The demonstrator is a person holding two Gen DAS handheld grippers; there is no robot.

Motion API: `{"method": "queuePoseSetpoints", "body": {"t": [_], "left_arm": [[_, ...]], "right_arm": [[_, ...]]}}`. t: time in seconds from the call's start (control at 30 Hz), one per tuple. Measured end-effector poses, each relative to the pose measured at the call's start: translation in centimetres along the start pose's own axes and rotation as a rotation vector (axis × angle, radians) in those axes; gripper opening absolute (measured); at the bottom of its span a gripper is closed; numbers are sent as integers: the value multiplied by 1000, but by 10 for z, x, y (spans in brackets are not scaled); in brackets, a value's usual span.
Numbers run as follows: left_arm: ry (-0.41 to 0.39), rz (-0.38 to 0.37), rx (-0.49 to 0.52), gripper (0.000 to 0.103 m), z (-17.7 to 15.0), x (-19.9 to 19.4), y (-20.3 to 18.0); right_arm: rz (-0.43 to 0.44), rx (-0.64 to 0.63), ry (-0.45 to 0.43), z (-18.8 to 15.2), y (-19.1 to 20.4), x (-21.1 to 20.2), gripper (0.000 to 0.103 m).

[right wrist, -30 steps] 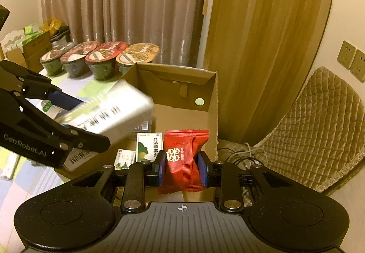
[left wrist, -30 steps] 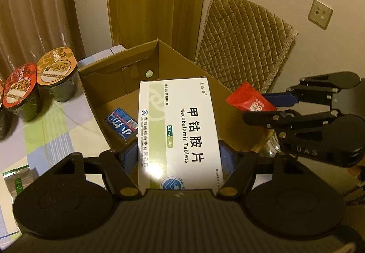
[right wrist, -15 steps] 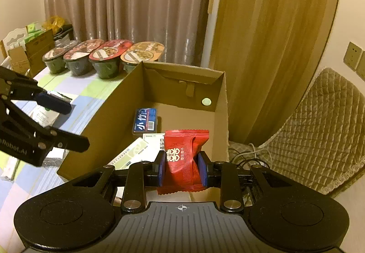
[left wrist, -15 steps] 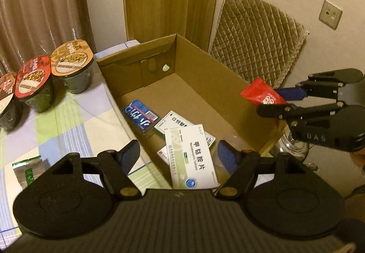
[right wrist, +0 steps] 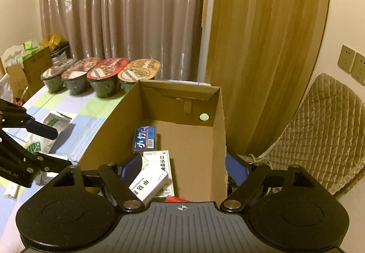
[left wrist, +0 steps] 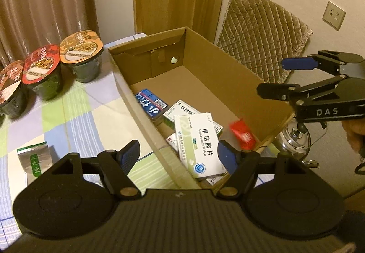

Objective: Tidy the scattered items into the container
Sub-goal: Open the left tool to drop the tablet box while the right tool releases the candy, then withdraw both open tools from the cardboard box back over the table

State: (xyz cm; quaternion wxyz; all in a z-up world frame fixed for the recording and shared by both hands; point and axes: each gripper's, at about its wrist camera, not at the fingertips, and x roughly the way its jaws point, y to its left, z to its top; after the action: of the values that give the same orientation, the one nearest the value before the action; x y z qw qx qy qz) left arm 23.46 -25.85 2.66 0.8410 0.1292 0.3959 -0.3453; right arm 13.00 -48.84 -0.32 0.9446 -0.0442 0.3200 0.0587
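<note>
Now the right gripper (right wrist: pixel 182 169), whose jaws have just been opening, hangs wide and empty over the brown cardboard box (left wrist: pixel 228 75) where the small red snack packet (left wrist: pixel 242 134) lies, while the left gripper (left wrist: pixel 178 157) is empty too, so next comes the silver-green foil pouch (left wrist: pixel 34 161) on the table.

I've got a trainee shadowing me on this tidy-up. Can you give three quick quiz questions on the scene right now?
1. True or false: the right claw holds the red packet.
2. Where does the white tablet box lie: A on the tablecloth, B in the cardboard box, C on the chair?
3. Which silver item lies outside the cardboard box?

Key: 1 false, both claws are open and empty. 2 B. 3 the tea pouch.
</note>
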Motion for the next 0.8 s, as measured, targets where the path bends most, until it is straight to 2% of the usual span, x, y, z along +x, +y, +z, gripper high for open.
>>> {"method": "queuePoseSetpoints", "body": {"t": [0.5,0.8], "left_arm": [[18,15,-19,71,-24,-20,11],[-6,24,-35,80,-38,-45,15]], "right_arm": [[-3,20,27,-9,12,-17,86],[11,31,30,-12,29,-37,86]]}}
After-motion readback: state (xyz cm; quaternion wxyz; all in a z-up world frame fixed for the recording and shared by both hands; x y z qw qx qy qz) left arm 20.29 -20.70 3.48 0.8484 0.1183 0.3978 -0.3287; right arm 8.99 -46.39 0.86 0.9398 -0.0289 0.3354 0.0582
